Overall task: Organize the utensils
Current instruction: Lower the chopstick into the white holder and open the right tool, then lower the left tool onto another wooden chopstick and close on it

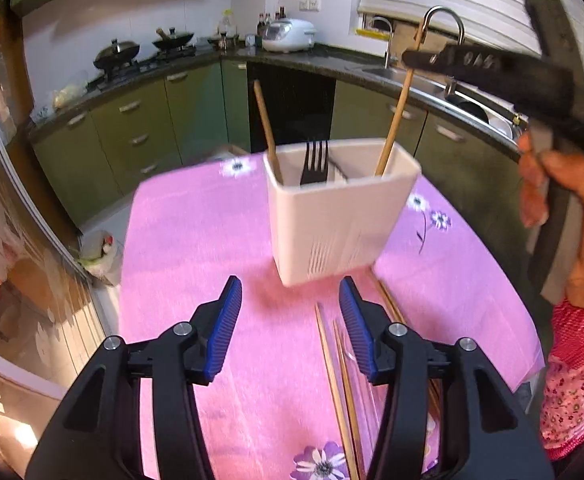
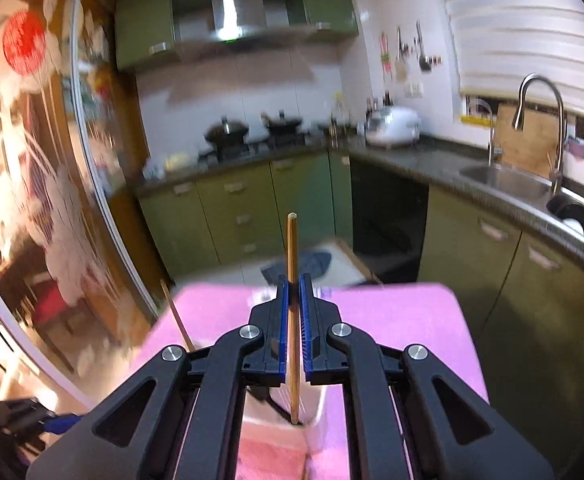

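A white utensil holder (image 1: 339, 216) stands on the pink flowered tablecloth (image 1: 196, 264). In it are a black fork (image 1: 315, 162) and a wooden chopstick (image 1: 266, 128) leaning left. My right gripper (image 1: 411, 58) is above the holder, shut on a second chopstick (image 1: 397, 108) whose lower end is inside it. The right wrist view shows that chopstick (image 2: 292, 248) upright between the closed blue pads of my right gripper (image 2: 293, 280), over the holder (image 2: 315, 408). My left gripper (image 1: 290, 296) is open near the holder with nothing between its pads. Several loose chopsticks (image 1: 333, 376) lie on the cloth by its right finger.
Green cabinets (image 1: 140, 136) and a dark counter run round the back, with woks on the stove (image 1: 132, 56), a rice cooker (image 1: 288, 34) and a sink with a tall tap (image 2: 539, 128). A glass door (image 2: 44, 184) is at left. A hand and pink sleeve (image 1: 571, 360) are at right.
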